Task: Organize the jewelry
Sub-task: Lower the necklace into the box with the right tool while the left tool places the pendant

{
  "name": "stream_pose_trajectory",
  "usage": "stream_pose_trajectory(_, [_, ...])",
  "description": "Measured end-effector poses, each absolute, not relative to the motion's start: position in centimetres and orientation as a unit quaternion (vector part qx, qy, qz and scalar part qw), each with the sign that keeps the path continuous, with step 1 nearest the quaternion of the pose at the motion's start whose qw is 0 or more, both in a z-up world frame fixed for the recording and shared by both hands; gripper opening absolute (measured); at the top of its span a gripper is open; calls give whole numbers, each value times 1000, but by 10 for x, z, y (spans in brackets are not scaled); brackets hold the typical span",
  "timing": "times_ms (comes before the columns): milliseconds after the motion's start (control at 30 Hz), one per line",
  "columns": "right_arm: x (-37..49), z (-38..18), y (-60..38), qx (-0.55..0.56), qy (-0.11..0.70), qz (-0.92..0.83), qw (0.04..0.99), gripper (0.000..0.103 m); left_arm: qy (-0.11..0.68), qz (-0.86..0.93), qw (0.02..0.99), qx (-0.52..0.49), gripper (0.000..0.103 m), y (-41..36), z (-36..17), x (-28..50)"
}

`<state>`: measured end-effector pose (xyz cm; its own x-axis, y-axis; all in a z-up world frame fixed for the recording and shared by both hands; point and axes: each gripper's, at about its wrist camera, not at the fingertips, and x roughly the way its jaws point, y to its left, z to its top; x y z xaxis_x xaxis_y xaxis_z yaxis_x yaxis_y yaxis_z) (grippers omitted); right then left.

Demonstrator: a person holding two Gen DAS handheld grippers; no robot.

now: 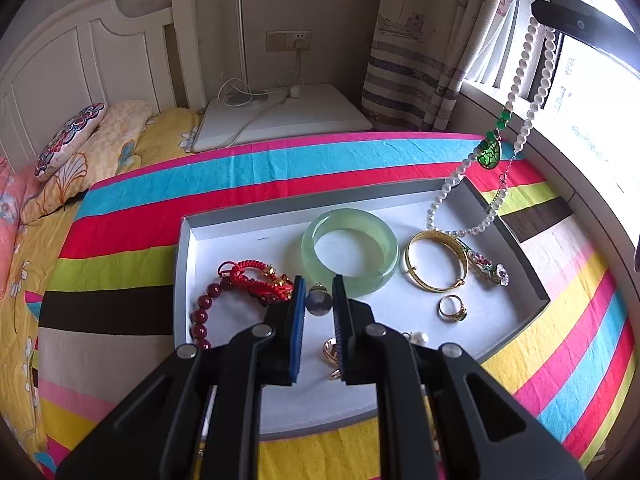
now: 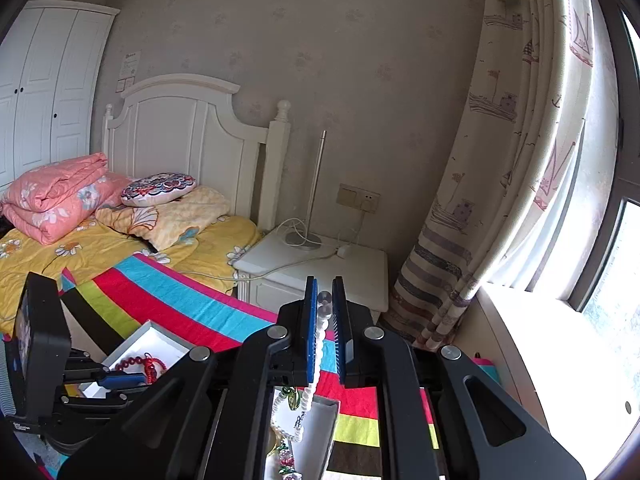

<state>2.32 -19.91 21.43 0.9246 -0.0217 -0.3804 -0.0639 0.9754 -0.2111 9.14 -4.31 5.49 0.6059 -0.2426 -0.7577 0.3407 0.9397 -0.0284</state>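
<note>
A shallow white tray (image 1: 240, 236) lies on the striped blanket and holds jewelry: a pale green jade bangle (image 1: 350, 250), a gold bangle (image 1: 436, 260), a gold ring (image 1: 452, 308), a red bead and cord bracelet (image 1: 248, 280) and a flower brooch (image 1: 488, 270). My left gripper (image 1: 318, 278) hovers over the tray's near half, shut, with nothing pinched; a small round grey pendant (image 1: 319, 300) lies just past its tips. My right gripper (image 2: 324, 280) is shut on a white pearl necklace (image 1: 520, 76). The necklace hangs down to the tray's right side with a green pendant (image 1: 490, 152) caught in it.
The tray sits on a bed with a striped blanket (image 1: 280, 168). Behind it stand a white nightstand (image 1: 288, 116) with a lamp and cable, a white headboard (image 1: 80, 56) and pillows. A curtain (image 1: 424, 40) and a bright window (image 1: 592, 112) are on the right.
</note>
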Motion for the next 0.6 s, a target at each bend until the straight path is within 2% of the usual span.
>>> stream_pose_trajectory(600, [65,124,-175,-84,323,77,940,10,419,-150,893,63,13,-43,36,93])
